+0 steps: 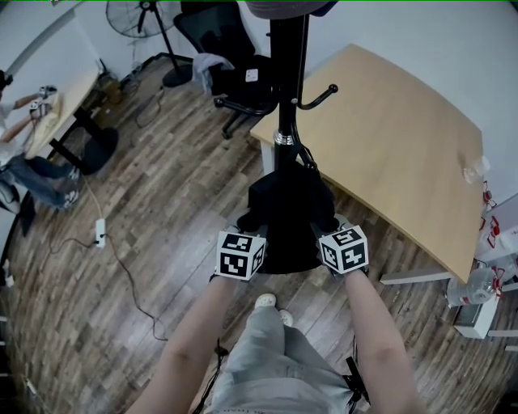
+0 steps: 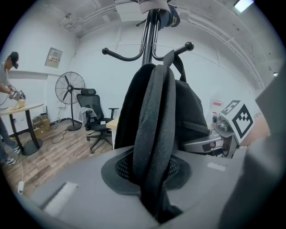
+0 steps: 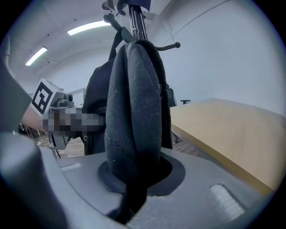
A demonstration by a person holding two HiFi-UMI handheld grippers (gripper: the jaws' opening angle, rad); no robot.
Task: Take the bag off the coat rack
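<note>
A black backpack point(image 1: 287, 206) hangs low on the black coat rack point(image 1: 285, 89), its top loop over a hook point(image 2: 178, 49). My left gripper point(image 1: 245, 228) is at the bag's left side, shut on a padded black shoulder strap point(image 2: 154, 120) that runs up between its jaws. At the bag's right side my right gripper point(image 1: 328, 226) is shut on the other padded strap point(image 3: 134, 112). In the left gripper view the pinch point(image 2: 152, 181) is plain, and likewise in the right gripper view point(image 3: 133, 181). The rack's top is cut off in the head view.
A light wooden table point(image 1: 405, 154) stands right behind the rack. An office chair point(image 1: 231, 73) and a fan point(image 1: 142, 24) are at the back. A person point(image 1: 24, 162) works at a small table far left. A power strip and cable point(image 1: 99, 234) lie on the floor.
</note>
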